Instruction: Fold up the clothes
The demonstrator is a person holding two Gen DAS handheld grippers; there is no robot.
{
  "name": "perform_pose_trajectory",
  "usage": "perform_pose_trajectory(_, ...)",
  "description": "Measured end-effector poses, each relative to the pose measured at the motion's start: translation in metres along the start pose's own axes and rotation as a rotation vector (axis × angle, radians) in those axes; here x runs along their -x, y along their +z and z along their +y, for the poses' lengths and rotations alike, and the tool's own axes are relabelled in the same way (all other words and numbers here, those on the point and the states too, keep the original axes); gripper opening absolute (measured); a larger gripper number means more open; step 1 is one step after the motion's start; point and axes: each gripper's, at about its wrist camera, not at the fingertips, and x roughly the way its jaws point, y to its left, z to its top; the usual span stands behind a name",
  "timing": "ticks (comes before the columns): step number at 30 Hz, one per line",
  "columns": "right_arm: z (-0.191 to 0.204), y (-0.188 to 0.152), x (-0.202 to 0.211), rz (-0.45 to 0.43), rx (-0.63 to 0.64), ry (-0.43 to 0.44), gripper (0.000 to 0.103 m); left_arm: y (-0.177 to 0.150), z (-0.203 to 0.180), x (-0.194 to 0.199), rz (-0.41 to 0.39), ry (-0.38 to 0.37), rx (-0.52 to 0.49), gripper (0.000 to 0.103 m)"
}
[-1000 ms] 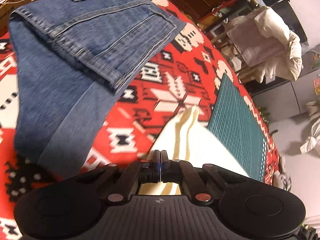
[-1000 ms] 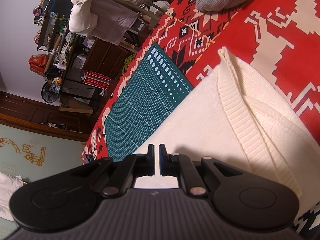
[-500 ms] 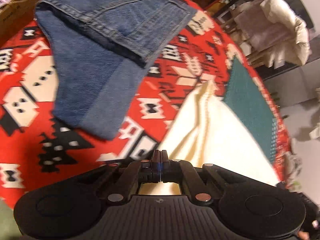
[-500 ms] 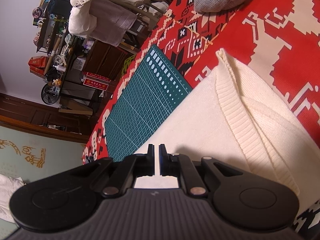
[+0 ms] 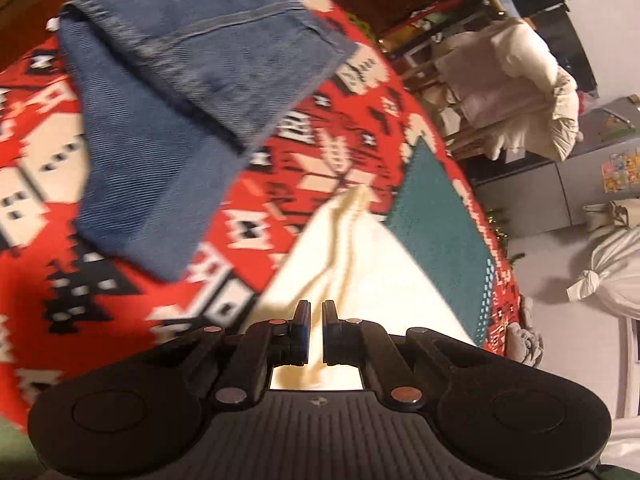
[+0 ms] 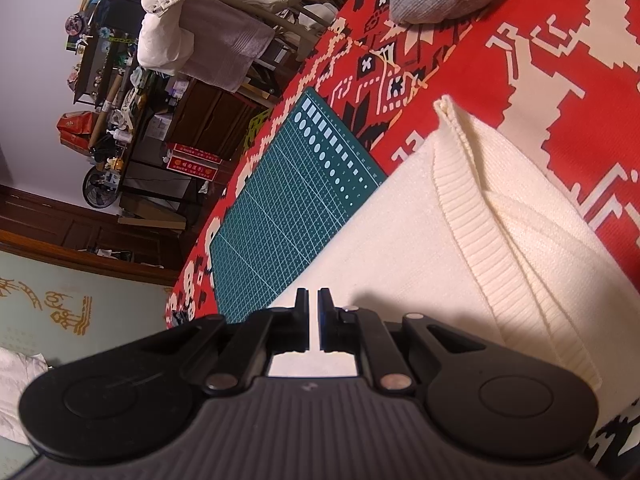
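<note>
On the red patterned cloth [image 6: 560,40], both tongs, the left gripper [image 5: 316,320] and right gripper [image 6: 313,308], hover slightly parted and empty over the cream sweater [image 6: 460,232], apparently between folds, so the next move needs a fresh edge grip; folded jeans [image 5: 180,100] lie beyond.

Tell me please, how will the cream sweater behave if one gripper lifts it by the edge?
The cream sweater is soft ribbed knit lying in loose folds, so it will probably droop and unfold. It looks light. Its textured knit should hold without slipping between the fingers.
</note>
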Motion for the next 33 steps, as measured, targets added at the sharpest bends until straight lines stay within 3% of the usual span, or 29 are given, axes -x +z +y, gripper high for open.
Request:
perform_pose_trajectory(8,-0.001,0.002,-0.001,0.001,-0.007,0.005,0.006,-0.002,-0.018,-0.036,-0.014,0.107,-0.042,0.004)
perform_pose_trajectory(13,-0.001,0.003,-0.002,0.006,-0.010,0.012,0.006,-0.003,-0.006,-0.030,-0.002,0.109,-0.030,0.004)
perform_pose_trajectory(21,0.001,0.002,-0.001,0.002,-0.006,0.012,0.006,-0.020,-0.006,-0.015,0.052,0.206,-0.106,0.003)
perform_pose_trajectory(33,0.002,0.002,0.000,0.003,-0.004,0.014,0.007,-0.033,0.004,0.000,0.114,0.256,-0.123,0.003)
